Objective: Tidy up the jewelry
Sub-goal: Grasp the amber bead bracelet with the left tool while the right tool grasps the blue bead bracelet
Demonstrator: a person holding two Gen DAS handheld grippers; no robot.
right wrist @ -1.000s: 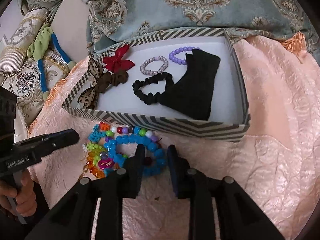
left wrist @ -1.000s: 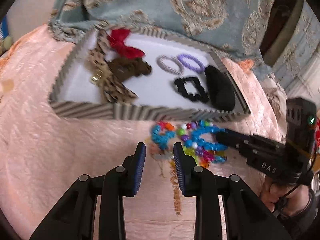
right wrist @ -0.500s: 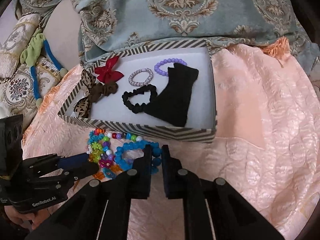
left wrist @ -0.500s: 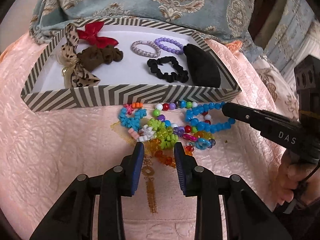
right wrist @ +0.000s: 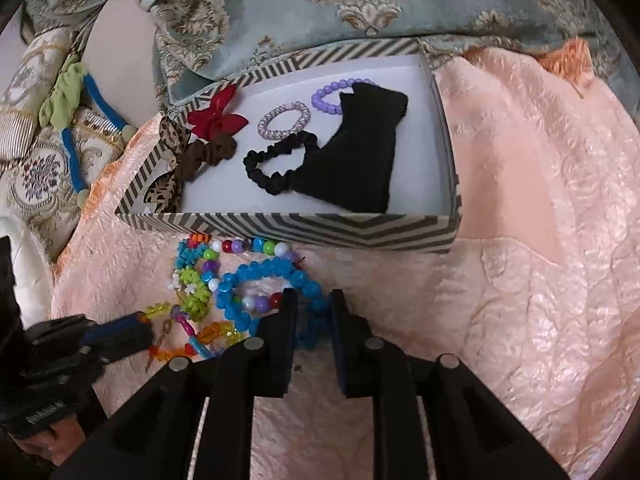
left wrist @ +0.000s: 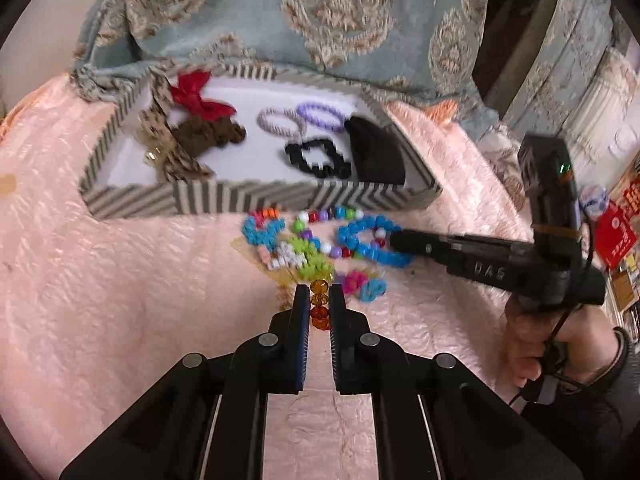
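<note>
A heap of coloured bead bracelets (left wrist: 304,256) (right wrist: 196,288) lies on the pink cover in front of a striped box (left wrist: 240,196) (right wrist: 320,230). My left gripper (left wrist: 319,294) (right wrist: 144,330) is closing its jaws on a strand of orange beads (left wrist: 319,287), which fills the gap between the pads. My right gripper (right wrist: 313,300) (left wrist: 394,240) is shut on the blue bead bracelet (right wrist: 276,270) (left wrist: 360,232) at its near side. The box holds a red bow (right wrist: 218,118), a brown scrunchie, a black scrunchie (right wrist: 276,164), two bracelets and a black cloth (right wrist: 356,152).
A teal patterned fabric (right wrist: 320,4) rises behind the box. The pink quilted cover (right wrist: 540,240) stretches to the right. A person's hand (left wrist: 532,344) holds the right gripper. Red packets (left wrist: 616,236) sit at the far right, and a green and blue cord (right wrist: 64,96) lies on the left.
The left jaws have closed from wide apart onto the orange beads, and the left gripper has shifted over the heap. The right jaws have narrowed onto the blue bracelet.
</note>
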